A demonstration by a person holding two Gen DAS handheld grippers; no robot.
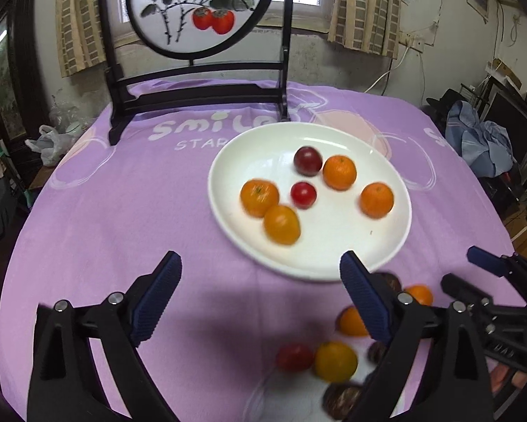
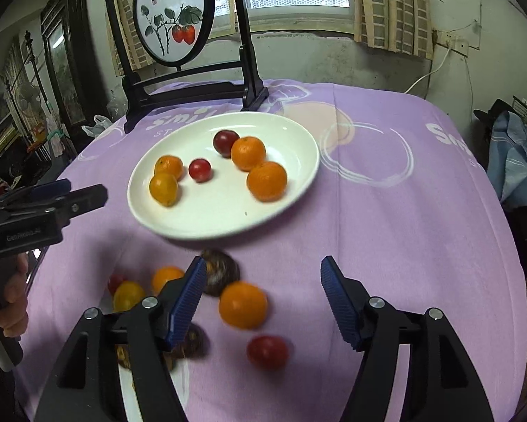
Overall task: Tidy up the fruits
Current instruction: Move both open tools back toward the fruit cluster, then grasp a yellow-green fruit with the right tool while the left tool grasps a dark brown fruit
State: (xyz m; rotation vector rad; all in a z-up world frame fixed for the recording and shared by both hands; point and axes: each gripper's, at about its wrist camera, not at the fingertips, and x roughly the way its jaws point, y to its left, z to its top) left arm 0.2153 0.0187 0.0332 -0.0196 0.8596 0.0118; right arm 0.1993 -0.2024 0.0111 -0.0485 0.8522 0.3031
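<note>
A white plate (image 1: 386, 242) (image 2: 291, 140) on the purple tablecloth holds several fruits: oranges (image 1: 339, 172) (image 2: 267, 180), a yellow fruit (image 1: 282, 225) (image 2: 163, 189), a red tomato (image 1: 303, 195) (image 2: 200, 170) and a dark plum (image 1: 308, 160) (image 2: 225, 142). Loose on the cloth in front lie an orange (image 2: 243, 304), a red tomato (image 2: 267, 351), a yellow fruit (image 1: 335, 360) (image 2: 128, 295) and dark brown pieces (image 2: 219, 271). My left gripper (image 1: 259, 281) is open and empty before the plate's near rim. My right gripper (image 2: 263, 299) is open, with the loose orange between its fingers, not touching.
A dark wooden stand with a round persimmon painting (image 1: 200, 10) (image 2: 173, 17) stands at the table's far edge behind the plate. The right gripper's body (image 1: 502, 302) shows at the right of the left wrist view; the left gripper's body (image 2: 42, 211) shows at the left of the right wrist view.
</note>
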